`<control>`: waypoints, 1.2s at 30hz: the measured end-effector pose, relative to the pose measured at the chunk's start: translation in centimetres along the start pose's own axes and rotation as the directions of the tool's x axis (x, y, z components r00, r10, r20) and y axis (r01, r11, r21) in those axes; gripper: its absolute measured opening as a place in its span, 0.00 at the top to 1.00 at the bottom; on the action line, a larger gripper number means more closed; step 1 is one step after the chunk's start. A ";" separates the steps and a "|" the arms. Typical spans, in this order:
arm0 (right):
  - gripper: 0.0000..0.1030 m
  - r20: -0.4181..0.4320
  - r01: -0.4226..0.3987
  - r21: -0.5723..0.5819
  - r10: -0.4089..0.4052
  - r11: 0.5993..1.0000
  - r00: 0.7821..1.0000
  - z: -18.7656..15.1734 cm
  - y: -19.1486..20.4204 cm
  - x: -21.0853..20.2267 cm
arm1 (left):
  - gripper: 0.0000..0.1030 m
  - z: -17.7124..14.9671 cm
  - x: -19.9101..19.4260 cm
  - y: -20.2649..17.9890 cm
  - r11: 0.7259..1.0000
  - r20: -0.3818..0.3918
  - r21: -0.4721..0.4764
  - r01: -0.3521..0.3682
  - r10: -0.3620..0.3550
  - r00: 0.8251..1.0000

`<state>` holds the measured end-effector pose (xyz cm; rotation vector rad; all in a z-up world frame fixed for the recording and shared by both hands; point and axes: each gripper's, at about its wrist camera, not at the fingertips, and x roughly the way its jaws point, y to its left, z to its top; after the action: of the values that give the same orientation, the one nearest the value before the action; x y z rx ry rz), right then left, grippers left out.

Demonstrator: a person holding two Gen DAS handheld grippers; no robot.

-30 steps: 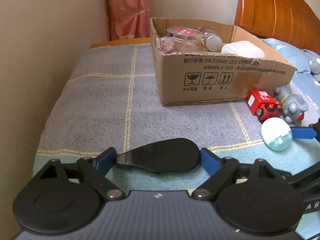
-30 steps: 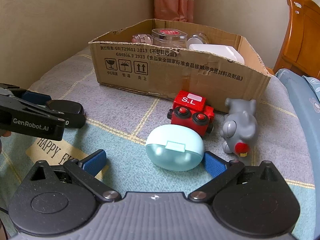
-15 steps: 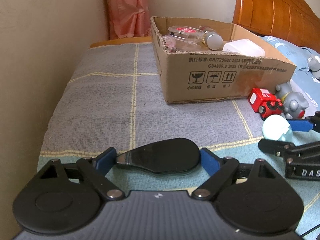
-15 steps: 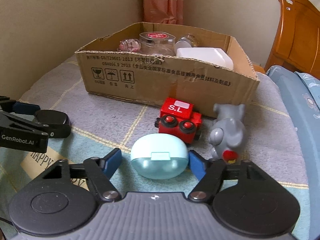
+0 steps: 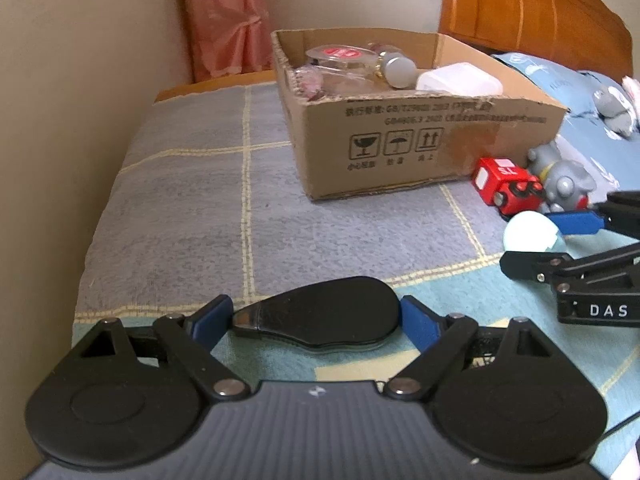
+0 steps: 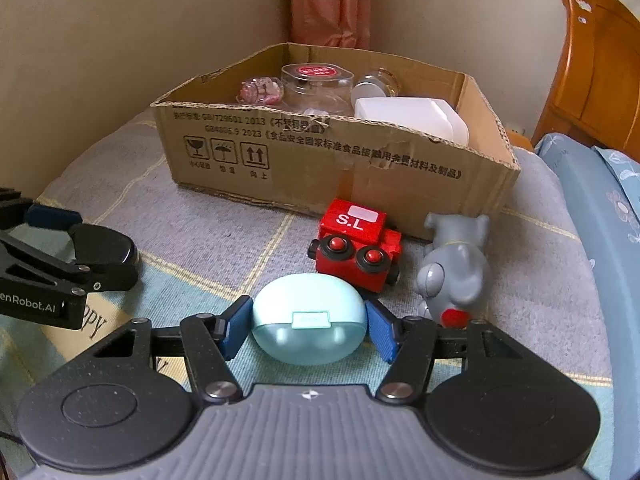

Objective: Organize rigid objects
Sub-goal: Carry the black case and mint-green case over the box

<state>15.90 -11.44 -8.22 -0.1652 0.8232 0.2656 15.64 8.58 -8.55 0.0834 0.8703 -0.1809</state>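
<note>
Pale mint oval plastic case (image 6: pixel 309 319) lies on the bed blanket (image 6: pixel 224 236) in front of the open brown cardboard box (image 6: pixel 320 168), flanked by the right tongs (image 6: pixel 307 330); blue pads touch or nearly touch its sides, grip not certain. Looks light, stiff, slick; hold at its widest middle. Left tongs (image 5: pixel 316 320) closed on a flat black teardrop-shaped plastic object (image 5: pixel 320 314). Red wooden toy train (image 6: pixel 356 246) and grey elephant figurine (image 6: pixel 454 268) sit just before the box.
</note>
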 end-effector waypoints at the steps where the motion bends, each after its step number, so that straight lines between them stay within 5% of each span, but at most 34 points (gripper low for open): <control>1: 0.36 -0.001 -0.004 -0.009 0.004 1.000 1.000 0.0 0.1 -0.2 | 0.14 0.0 -0.2 0.0 1.000 0.001 0.010 0.004 -0.004 1.000; 22: 0.37 -0.037 -0.114 -0.137 0.110 0.984 0.993 -0.1 -0.8 -5.0 | 0.14 3.8 -4.8 -2.4 0.981 0.008 0.178 0.080 -0.083 0.997; 36: 0.37 0.006 -0.125 -0.201 0.129 0.972 0.992 4.0 -2.2 -7.8 | 0.14 12.6 -4.3 -3.5 0.970 0.084 0.220 0.103 -0.124 0.989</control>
<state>14.35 -13.85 0.33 -0.2990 0.7888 0.4706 21.72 3.83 2.86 0.2257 0.7562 -0.3844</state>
